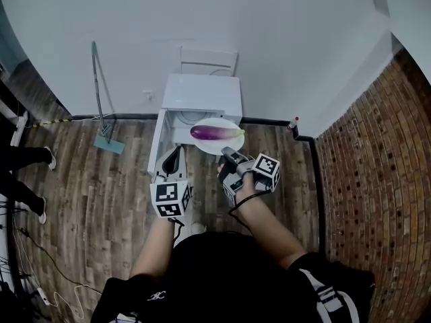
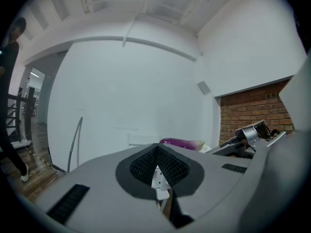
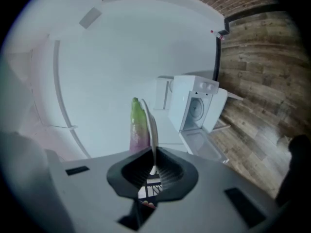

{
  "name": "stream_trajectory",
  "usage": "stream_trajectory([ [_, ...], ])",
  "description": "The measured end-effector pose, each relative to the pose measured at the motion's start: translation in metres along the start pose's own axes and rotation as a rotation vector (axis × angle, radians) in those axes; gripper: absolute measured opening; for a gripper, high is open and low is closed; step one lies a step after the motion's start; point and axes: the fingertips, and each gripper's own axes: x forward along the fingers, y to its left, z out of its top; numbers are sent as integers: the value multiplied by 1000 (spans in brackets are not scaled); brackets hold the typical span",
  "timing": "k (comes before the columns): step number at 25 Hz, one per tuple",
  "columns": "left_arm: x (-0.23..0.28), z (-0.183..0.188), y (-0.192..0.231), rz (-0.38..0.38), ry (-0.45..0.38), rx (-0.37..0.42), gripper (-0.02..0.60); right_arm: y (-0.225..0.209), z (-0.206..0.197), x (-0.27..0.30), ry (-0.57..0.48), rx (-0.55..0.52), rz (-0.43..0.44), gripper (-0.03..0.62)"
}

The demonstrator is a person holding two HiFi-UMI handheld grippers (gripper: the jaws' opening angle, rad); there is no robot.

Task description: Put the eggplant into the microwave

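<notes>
Gripper report, nearest first. Right gripper [image 1: 225, 155]: clenched on the near rim of the white plate [image 1: 220, 147], with the rim seen edge-on between the pads in the right gripper view [image 3: 153, 166]. Grasped at the rim so as to carry the load without touching it. Hold level; if tilted, likely to let the load roll off.

Left gripper [image 1: 172, 161]: closed on nothing, pads pressed together in the left gripper view [image 2: 158, 152]. Parked to the left of the plate and beside the open door, probably to leave the entry path free.

Next out: eggplant [image 1: 215, 132], purple with a pale green end, lying lengthwise across the plate. Located in front of the open cavity, not yet inside; height relative to the opening not readable.

Beyond: microwave [image 1: 202, 94], white, backed against the white wall, door [image 1: 159, 145] swung open to the left to give straight access.

Judged step: final approach. Remaining: advance the plate through the opening, set down, release. Mind the plate rim against the cavity frame.

Farthest: mop [image 1: 100, 93] leaning on the wall at left, brick wall [image 1: 363, 173] at right, both well apart from the work.
</notes>
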Motion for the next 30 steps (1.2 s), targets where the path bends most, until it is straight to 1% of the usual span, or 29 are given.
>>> stream_trajectory([
  [6, 18, -10, 20, 19, 28, -35, -2, -9, 6, 31, 34, -6, -34, 29],
  [11, 20, -24, 38, 67, 54, -44, -2, -18, 6, 56, 65, -7, -49, 29],
  [17, 23, -46, 59, 142, 103, -61, -3, -49, 13, 92, 120, -2, -83, 29],
  [22, 36, -60, 71, 202, 115, -94, -2, -78, 23, 129, 178, -20, -99, 29],
  [26, 55, -71, 77, 239, 118, -100, -2, -109, 37, 158, 197, -9, -113, 29],
  [30, 73, -95, 86, 257, 138, -103, -2, -143, 47, 186, 197, 1, -130, 29],
])
